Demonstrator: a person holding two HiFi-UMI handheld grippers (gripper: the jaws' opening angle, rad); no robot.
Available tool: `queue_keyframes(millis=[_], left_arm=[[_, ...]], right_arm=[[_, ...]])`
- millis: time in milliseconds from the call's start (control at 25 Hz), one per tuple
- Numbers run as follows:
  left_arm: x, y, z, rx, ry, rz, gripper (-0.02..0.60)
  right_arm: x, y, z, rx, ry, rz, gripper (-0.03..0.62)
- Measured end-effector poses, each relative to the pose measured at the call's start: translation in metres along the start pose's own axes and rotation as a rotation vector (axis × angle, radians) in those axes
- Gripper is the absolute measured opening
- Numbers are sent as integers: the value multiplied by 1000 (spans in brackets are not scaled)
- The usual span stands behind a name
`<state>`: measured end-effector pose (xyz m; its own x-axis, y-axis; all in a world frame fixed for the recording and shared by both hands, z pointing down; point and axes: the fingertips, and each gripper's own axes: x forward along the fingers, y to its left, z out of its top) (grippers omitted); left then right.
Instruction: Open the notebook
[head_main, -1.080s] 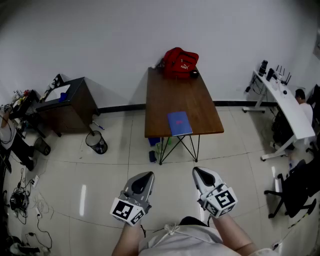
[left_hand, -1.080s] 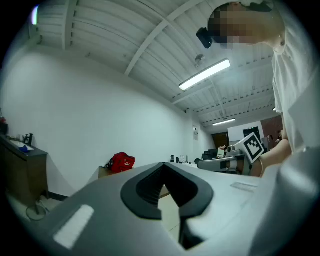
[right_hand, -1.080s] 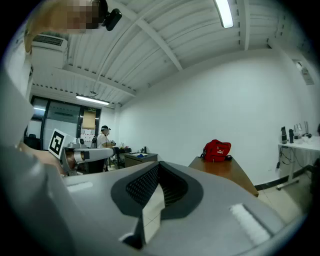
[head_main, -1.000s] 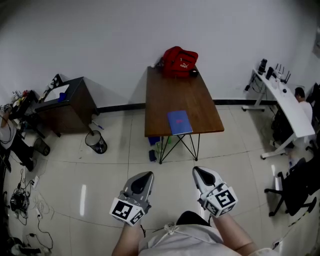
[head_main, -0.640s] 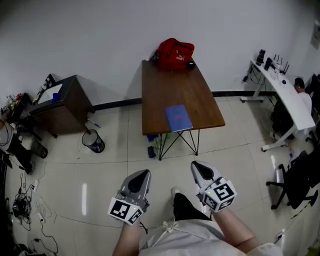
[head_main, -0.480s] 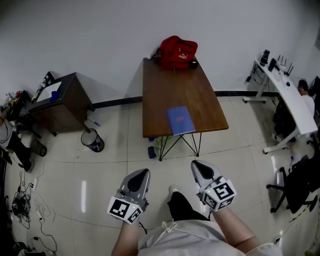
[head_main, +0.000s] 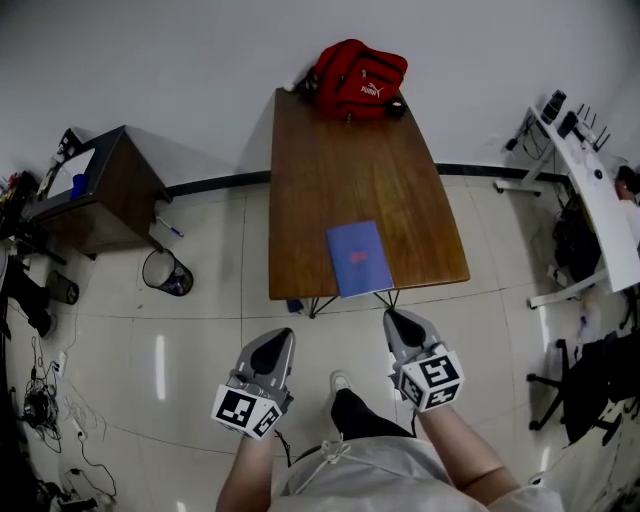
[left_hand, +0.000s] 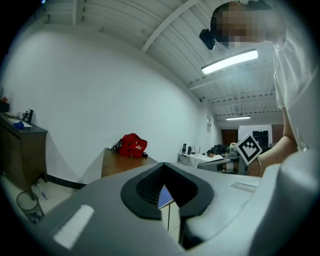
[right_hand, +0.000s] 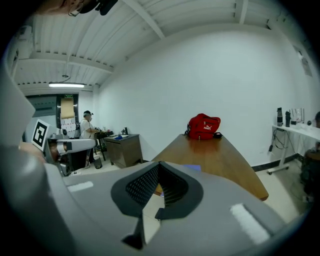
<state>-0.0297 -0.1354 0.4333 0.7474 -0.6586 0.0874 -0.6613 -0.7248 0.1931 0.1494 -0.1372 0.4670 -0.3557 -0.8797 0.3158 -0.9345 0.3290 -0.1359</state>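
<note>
The left gripper (head_main: 277, 338) has its jaws closed tip to tip with nothing between them, and so does the right gripper (head_main: 398, 320). Both are held side by side over the pale tiled floor (head_main: 200, 350), just short of the long brown wooden table (head_main: 320, 170). The closed blue notebook (head_main: 358, 258) lies flat at the table's near edge, apart from both grippers and nearer the right one. A red backpack (head_main: 360, 75) sits at the far end.
</note>
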Motion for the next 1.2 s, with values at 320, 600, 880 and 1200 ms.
queue_keyframes(millis=[320,600,880,1200], left_arm=[[74,50,-41,-103,88,37,-3],[113,64,-86,-178,181,6,-3],[125,62,-95,-208,213,-11,-3],[131,63,-106,-236,230,-1,-3]], right_arm=[[74,-74,-60,70,203,-72,6],[109,-123,-123,125,370,-149,97],[118,-136,-154,165,435,-197,95],[118,-138,-157,183,426,-206,59]])
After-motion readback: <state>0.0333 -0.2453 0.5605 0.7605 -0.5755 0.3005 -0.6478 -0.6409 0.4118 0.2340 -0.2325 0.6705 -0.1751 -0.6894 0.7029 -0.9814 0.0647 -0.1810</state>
